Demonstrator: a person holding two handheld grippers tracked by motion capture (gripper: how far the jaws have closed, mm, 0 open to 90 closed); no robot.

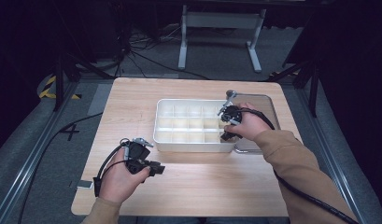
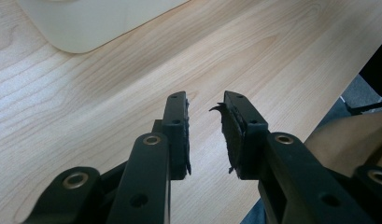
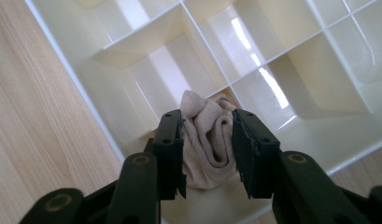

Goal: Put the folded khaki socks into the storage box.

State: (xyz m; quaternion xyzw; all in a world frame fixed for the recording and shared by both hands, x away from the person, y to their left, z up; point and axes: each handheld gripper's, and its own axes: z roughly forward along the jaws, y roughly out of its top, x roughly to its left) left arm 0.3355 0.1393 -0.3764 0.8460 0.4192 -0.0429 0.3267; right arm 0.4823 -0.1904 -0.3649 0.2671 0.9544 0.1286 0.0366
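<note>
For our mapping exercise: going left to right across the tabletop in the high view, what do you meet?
Left tongs → white divided tray → right tongs → clear lid lying flat beside the tray.

Floor mark: a dark "4" [image 1: 71, 132] stands on the grey floor [image 1: 20, 140], left of the frame in the high view, beside the table.
Other text: none readable on any other surface.
</note>
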